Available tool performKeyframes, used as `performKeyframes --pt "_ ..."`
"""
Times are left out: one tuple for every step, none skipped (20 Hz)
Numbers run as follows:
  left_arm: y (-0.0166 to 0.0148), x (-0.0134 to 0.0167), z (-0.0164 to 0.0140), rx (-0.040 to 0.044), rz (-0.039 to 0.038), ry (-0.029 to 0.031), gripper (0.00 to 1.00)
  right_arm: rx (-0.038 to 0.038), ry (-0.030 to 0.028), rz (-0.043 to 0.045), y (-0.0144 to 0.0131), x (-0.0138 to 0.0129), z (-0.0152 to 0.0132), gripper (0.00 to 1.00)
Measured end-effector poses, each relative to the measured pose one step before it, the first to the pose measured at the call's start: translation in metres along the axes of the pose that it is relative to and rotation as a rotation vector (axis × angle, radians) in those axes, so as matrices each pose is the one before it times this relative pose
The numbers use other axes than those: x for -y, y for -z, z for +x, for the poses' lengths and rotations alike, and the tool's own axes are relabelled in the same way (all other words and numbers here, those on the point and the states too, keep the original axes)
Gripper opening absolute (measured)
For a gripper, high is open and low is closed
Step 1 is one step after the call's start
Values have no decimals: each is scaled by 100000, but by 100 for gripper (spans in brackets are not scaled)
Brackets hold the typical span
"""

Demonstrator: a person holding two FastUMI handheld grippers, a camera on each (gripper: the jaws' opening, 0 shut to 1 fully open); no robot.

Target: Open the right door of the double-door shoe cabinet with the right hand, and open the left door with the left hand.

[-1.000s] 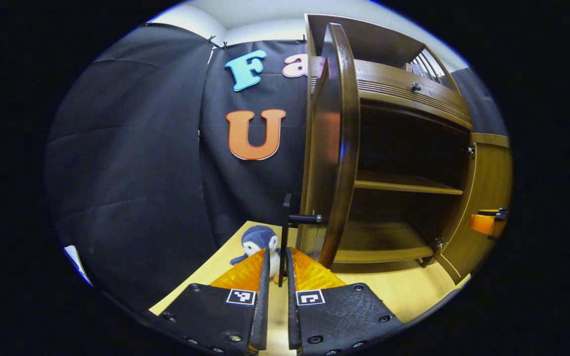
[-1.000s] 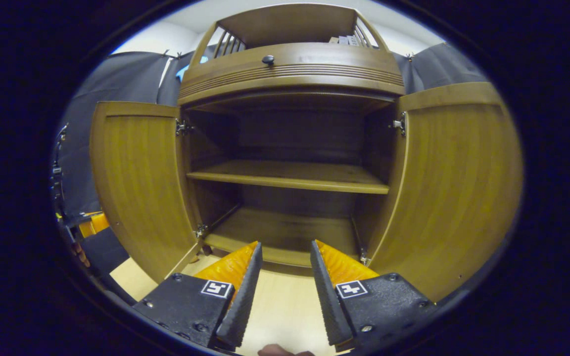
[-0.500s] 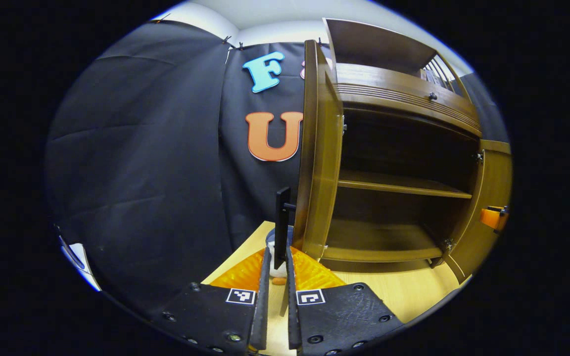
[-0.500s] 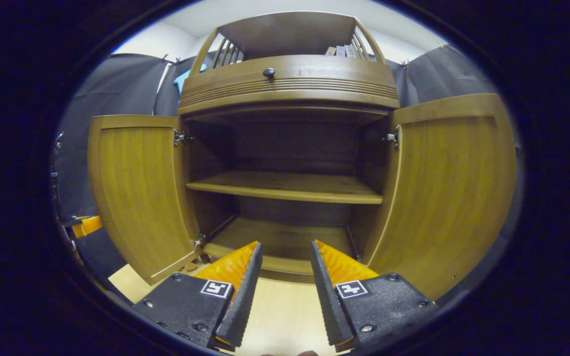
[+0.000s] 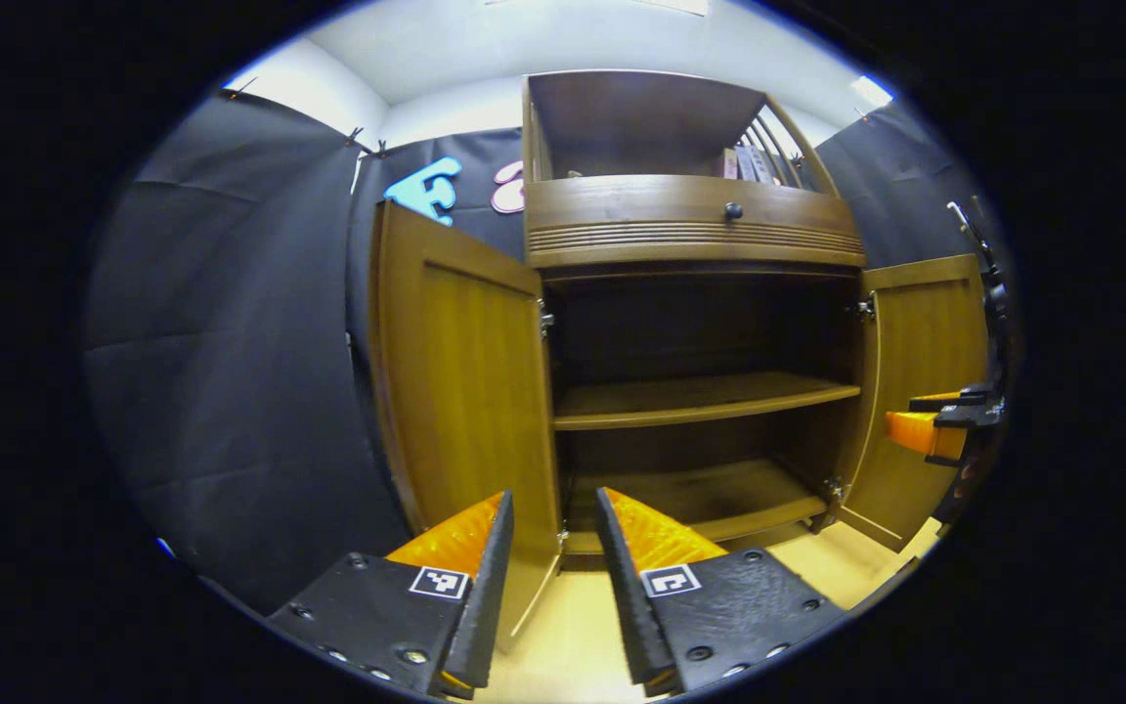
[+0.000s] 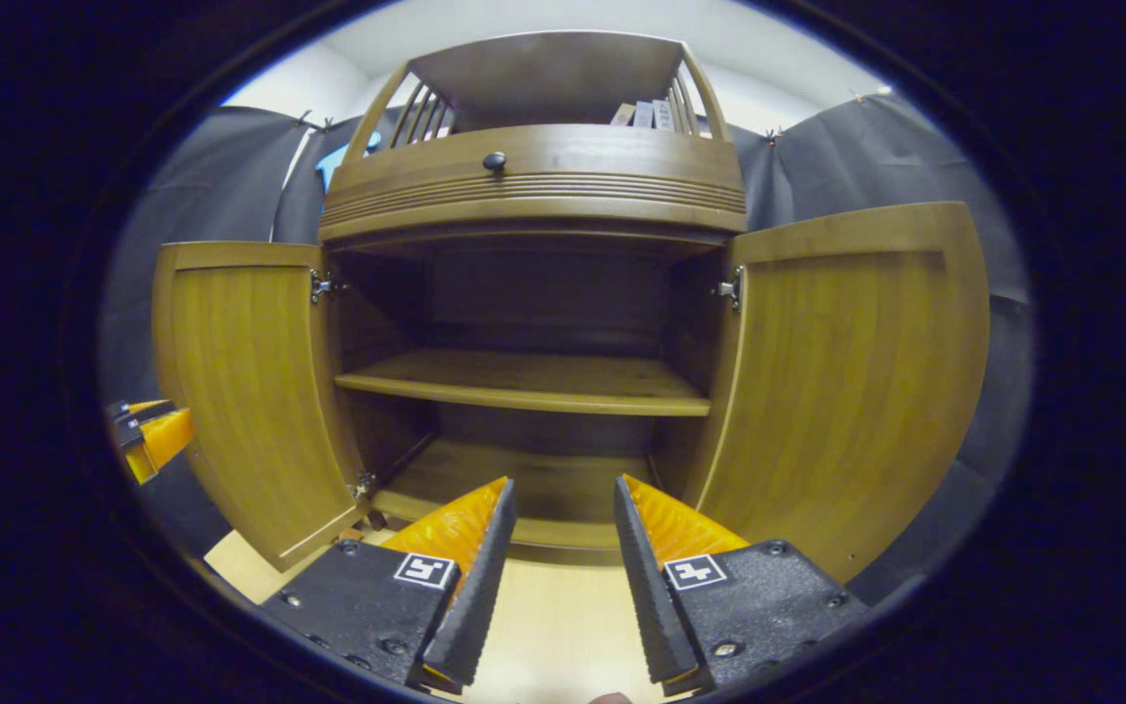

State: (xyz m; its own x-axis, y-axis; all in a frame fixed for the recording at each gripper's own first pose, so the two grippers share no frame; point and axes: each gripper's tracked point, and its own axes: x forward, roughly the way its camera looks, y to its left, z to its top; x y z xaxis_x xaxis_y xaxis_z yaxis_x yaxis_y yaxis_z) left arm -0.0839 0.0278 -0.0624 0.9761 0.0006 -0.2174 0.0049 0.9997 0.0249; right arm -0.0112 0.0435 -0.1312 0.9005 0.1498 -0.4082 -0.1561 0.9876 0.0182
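The shoe cabinet is shown with left door and right door swung wide. Both the left gripper and right gripper are parted, nothing held.

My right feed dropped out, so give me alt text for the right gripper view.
The wooden shoe cabinet stands straight ahead with both doors swung wide, left door and right door, showing two bare shelves inside. The right gripper is open in front of it, holding nothing, with the left gripper at the left edge beside the left door.
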Motion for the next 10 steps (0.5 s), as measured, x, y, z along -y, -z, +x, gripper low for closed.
performKeyframes --pt "-332 853 257 698 -986 1674 59 1018 279 295 -389 120 -182 64" --pt "-271 893 169 689 -777 1818 61 1200 591 -99 -293 334 -238 67" --pt "-360 811 200 733 -322 1788 65 1863 751 -438 -534 321 -259 64" --pt "-270 789 144 722 -100 1804 66 1341 409 -586 -374 260 8 65" --pt "-371 538 127 875 145 1117 67 788 408 -473 -269 204 -72 69" --pt "-183 657 134 575 -195 1204 67 736 -102 -598 -305 166 -173 69" --pt "-161 644 135 239 -254 939 80 301 371 -624 -183 145 -90 66" --pt "-132 442 118 556 -308 687 82 762 666 -239 -200 291 -185 66" --pt "-279 430 175 724 -206 641 80 705 -598 278 -284 -55 -118 66" --pt "-323 432 160 826 -335 573 79 13 352 263 -103 172 -74 70"
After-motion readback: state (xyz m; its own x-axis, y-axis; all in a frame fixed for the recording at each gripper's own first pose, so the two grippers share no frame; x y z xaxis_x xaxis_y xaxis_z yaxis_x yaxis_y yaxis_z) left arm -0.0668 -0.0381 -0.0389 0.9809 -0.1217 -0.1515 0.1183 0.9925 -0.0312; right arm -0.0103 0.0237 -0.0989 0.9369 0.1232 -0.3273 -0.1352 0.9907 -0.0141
